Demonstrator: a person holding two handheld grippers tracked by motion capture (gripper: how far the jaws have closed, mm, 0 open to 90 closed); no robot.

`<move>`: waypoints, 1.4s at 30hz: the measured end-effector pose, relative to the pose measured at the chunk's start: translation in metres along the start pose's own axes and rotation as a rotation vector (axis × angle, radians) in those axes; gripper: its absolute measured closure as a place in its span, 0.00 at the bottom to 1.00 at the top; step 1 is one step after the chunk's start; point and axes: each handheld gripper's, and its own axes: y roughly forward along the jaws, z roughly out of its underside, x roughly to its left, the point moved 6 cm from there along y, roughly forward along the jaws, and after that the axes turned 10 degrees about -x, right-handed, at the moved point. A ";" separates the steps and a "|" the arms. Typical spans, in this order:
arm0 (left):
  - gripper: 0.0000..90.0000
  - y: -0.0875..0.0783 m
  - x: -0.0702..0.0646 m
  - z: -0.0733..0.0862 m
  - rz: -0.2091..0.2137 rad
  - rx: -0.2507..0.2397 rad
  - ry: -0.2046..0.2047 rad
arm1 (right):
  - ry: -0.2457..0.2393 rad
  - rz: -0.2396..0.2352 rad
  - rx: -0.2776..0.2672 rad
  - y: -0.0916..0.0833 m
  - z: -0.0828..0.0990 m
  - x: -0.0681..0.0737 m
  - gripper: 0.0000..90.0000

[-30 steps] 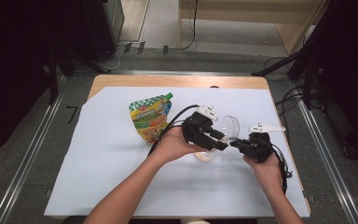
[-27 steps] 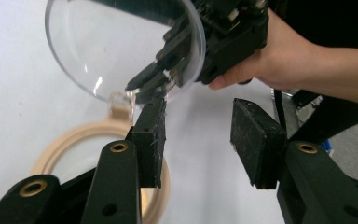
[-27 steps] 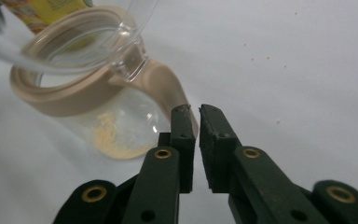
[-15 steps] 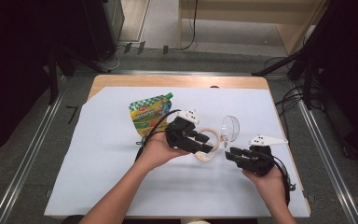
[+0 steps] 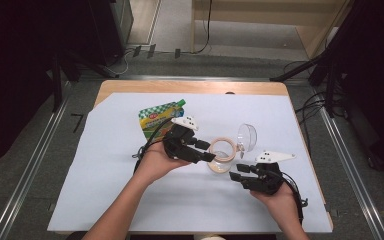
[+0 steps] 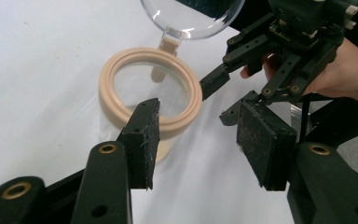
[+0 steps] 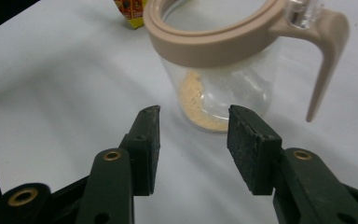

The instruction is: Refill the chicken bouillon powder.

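Since the earlier frames both hands have drawn back from the jar [image 5: 222, 156] toward the near edge of the worktop [image 5: 105, 200]: the left gripper [image 5: 206, 151] has slid off to the jar's 9 o'clock side, and the right gripper [image 5: 236, 173] has pulled away to its 5 o'clock. The right gripper's jaws have just been opening and now stand moderately apart with nothing between them, pointing at the jar's clear wall just ahead. The left gripper's jaws have also just been opening; they stand apart and bare, one pad [image 6: 144, 140] close against the tan rim, the other beside the jar. The jar stands upright near the middle of the white-covered worktop, a little tan powder [image 7: 198, 100] in its bottom, its clear lid [image 5: 246, 137] flipped open on the hinge toward 1 o'clock. A green and yellow pouch [image 5: 159, 117] lies at the jar's 10 o'clock, behind the left hand [image 5: 152, 162], well apart from the jar.
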 end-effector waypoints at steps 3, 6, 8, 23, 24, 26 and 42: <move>0.53 -0.008 0.004 0.003 -0.009 -0.003 -0.010 | -0.008 -0.007 0.000 0.002 0.000 0.003 0.62; 0.53 -0.016 0.008 0.006 -0.020 -0.010 -0.030 | -0.012 -0.018 0.001 0.004 0.000 0.006 0.62; 0.52 -0.021 0.011 0.009 -0.029 -0.008 -0.039 | -0.012 -0.024 0.004 0.006 0.000 0.008 0.61; 0.51 -0.052 0.025 0.019 -0.084 -0.018 -0.063 | -0.047 -0.048 0.010 0.011 0.000 0.017 0.60; 0.51 -0.055 0.026 0.019 -0.089 -0.026 -0.070 | -0.051 -0.050 0.011 0.012 0.000 0.018 0.60; 0.51 -0.060 0.029 0.020 -0.095 -0.034 -0.076 | -0.059 -0.053 0.018 0.013 0.000 0.020 0.60; 0.50 -0.104 0.047 0.028 -0.177 -0.053 -0.114 | -0.089 -0.081 0.033 0.020 0.002 0.031 0.58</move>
